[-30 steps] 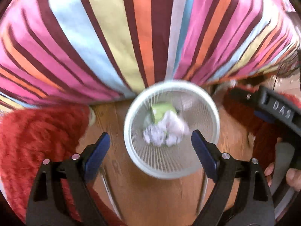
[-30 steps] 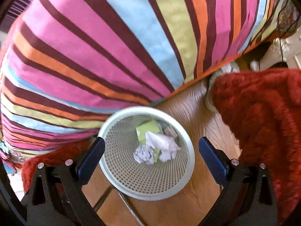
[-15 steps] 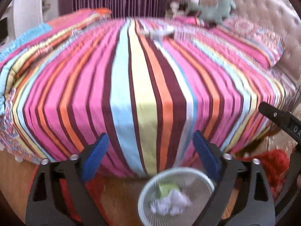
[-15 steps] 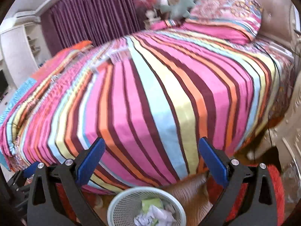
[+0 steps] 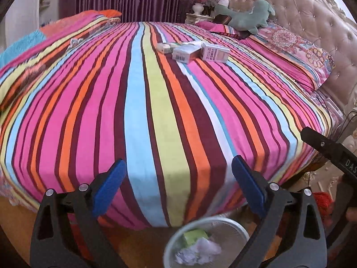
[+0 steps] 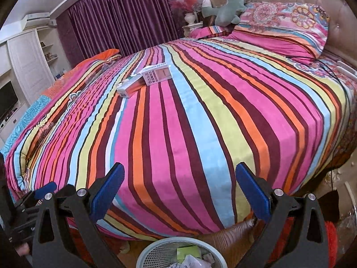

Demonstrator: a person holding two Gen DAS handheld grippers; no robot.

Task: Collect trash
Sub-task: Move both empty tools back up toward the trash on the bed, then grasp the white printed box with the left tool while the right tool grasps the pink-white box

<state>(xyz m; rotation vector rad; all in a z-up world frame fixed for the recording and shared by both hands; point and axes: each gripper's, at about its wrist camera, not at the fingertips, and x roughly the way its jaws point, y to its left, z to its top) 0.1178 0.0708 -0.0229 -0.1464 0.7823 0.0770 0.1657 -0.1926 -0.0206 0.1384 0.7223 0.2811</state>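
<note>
Striped bedding (image 6: 178,122) fills the space ahead of both tongs. The left tongs (image 5: 178,187) and right tongs (image 6: 179,189) stand wide apart with nothing between them. Small cartons (image 6: 147,79) lie in a loose cluster far ahead of the tips, toward the pillow (image 6: 283,31); the mesh bin (image 6: 178,254), already holding crumpled paper, sits on the floor just below and behind them. The cartons overlap, so closing on one may nudge its neighbour away or pinch the soft cover. A long carry back risks a drop short of the bin.
</note>
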